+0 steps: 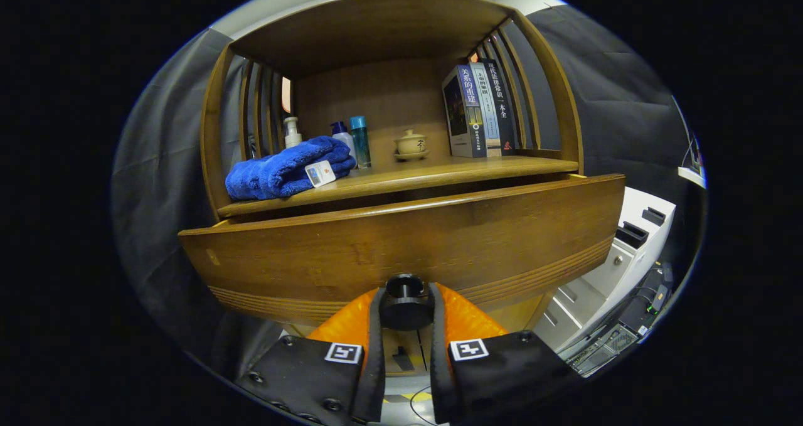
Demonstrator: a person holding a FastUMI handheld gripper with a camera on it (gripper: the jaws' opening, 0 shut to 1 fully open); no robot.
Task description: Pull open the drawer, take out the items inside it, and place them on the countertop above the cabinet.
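Observation:
The wooden drawer front (pixel 401 238) stands pulled out a little from the cabinet, a dark gap showing between it and the countertop (pixel 439 174). Its round dark knob (pixel 405 300) sits between my fingers, and my gripper (pixel 405 307) is shut on it. A folded blue towel (pixel 285 169) with a small tag lies on the countertop beyond and to the left of the fingers. The drawer's inside is hidden behind its front.
On the countertop stand several bottles (pixel 351 140), a lidded ceramic cup (pixel 411 143) and upright books (pixel 480 109), under a wooden shelf top. A white drawer unit (pixel 618 263) stands to the right, with equipment on the floor beside it.

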